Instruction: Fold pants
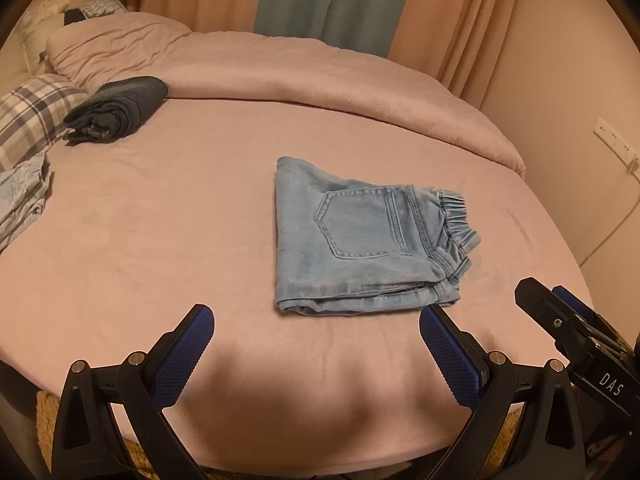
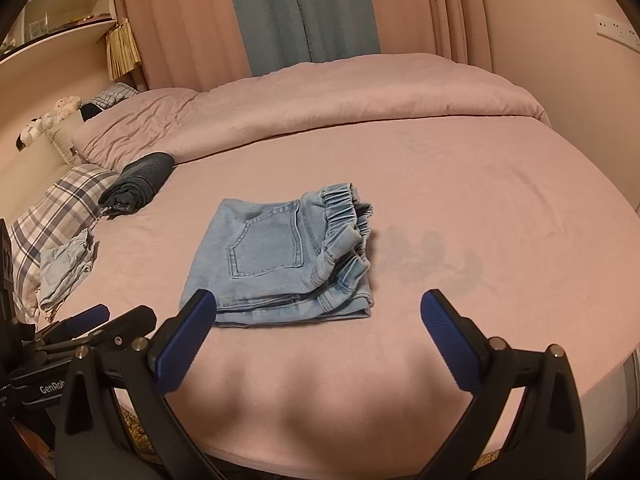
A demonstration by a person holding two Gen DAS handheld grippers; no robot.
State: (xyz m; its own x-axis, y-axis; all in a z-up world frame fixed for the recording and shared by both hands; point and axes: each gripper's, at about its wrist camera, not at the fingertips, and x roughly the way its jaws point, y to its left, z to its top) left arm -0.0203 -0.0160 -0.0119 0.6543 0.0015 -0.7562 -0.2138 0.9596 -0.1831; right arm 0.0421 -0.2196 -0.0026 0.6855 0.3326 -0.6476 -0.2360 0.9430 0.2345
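Mid-frame on the pink bed (image 1: pixel 160 216), the light-blue jeans (image 1: pixel 360 236) lie folded into a squarish stack, back pocket up, elastic waistband bunched at its right. Both claws gape wide, holding nothing, low in frame: left claw (image 1: pixel 316 340), right claw (image 2: pixel 318 320). Only the right wrist view shows a dark stain (image 2: pixel 432 256) beside the jeans.

At my twelve o'clock the pants (image 1: pixel 360 236) are pale, faded denim, matt, with stitched seams and a gathered elastic waistband. They lie on a soft, matt pink bedsheet (image 1: pixel 160 240) of fleecy cloth. My left gripper (image 1: pixel 316 328) and right gripper (image 2: pixel 318 312) are matt black plastic with blue knurled rubbery pads (image 1: pixel 180 360) and small shiny metal pins.
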